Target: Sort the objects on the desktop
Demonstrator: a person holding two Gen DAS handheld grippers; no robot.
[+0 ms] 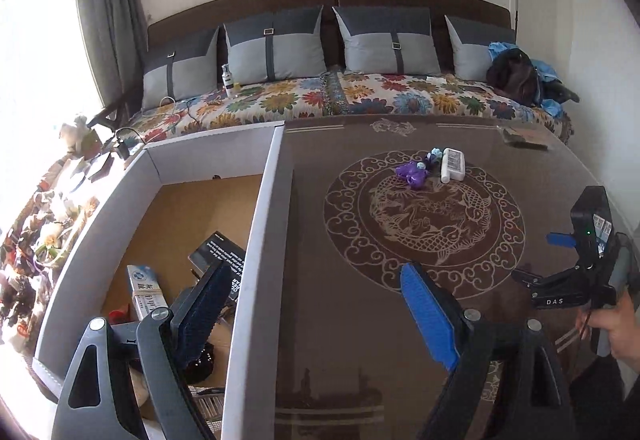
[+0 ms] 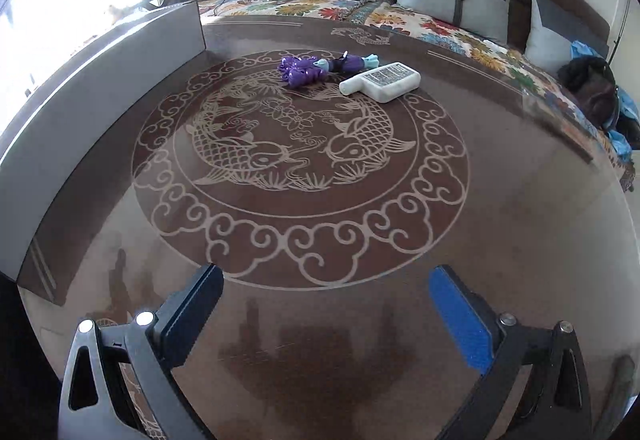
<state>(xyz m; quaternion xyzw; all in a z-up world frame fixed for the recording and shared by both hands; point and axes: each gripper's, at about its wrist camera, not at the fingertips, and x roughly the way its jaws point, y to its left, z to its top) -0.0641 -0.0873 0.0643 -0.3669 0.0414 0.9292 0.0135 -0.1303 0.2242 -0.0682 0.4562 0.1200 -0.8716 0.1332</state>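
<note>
Purple toy (image 2: 304,68) beside white ribbed device (image 2: 382,80) on table (image 2: 320,320); both jaws gape, empty.

We see a purple toy (image 2: 301,70) and a white flat bottle (image 2: 382,81) lying side by side, upper centre of frame, on the table (image 2: 320,320).

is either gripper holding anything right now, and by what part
Nothing is held. The left gripper and the right gripper both stand open with nothing between their fingers.
</note>
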